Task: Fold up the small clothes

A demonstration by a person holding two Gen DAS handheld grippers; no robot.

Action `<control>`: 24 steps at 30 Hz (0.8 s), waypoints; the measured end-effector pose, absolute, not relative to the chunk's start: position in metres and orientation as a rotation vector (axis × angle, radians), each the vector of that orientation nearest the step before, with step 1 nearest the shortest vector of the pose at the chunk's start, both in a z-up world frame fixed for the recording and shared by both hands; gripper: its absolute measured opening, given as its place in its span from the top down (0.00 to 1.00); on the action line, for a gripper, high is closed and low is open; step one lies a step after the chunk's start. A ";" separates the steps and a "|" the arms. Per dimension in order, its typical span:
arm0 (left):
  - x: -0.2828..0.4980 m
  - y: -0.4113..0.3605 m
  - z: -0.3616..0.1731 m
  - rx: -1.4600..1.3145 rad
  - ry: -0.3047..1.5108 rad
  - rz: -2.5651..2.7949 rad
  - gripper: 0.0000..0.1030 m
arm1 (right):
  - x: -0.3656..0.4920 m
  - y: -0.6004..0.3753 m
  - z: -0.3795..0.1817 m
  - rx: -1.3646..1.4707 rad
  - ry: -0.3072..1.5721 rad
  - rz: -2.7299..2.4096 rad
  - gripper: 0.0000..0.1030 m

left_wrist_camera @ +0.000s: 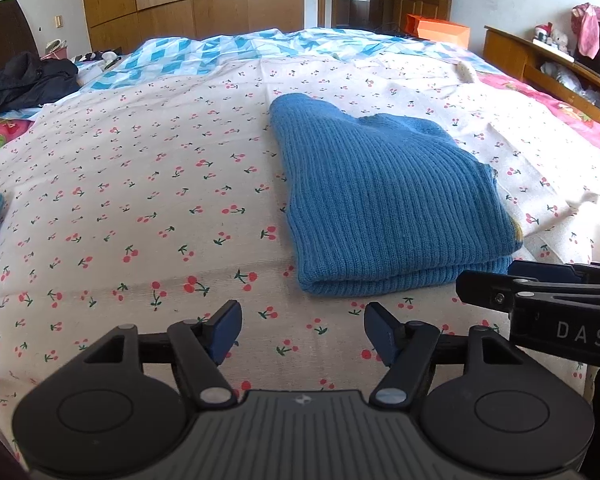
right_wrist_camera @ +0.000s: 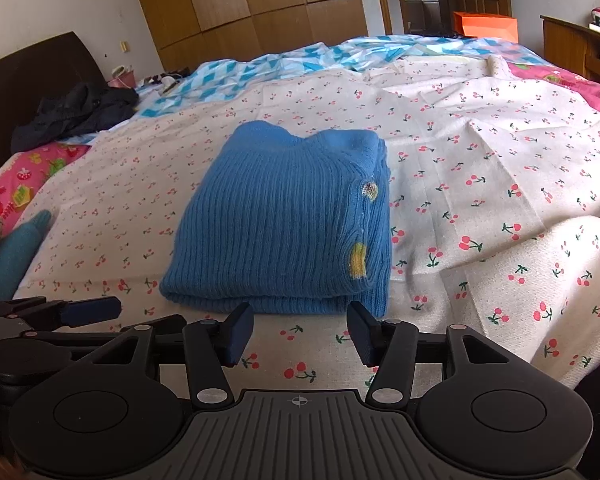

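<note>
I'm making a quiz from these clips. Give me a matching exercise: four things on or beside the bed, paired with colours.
Things:
1 folded knit sweater
2 crumpled jacket
3 paper bag
4 wardrobe

Colours:
a orange
b wood brown
c blue
d black

Pairs: 1-c, 2-d, 3-a, 4-b
</note>
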State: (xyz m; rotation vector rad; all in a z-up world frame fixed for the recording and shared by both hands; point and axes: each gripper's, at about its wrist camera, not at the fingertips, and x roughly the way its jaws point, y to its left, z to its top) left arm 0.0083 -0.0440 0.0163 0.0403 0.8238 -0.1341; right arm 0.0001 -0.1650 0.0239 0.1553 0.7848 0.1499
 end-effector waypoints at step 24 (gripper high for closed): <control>0.013 -0.049 0.010 0.105 0.849 -0.067 0.17 | -0.001 -0.164 0.026 0.093 0.773 0.102 0.25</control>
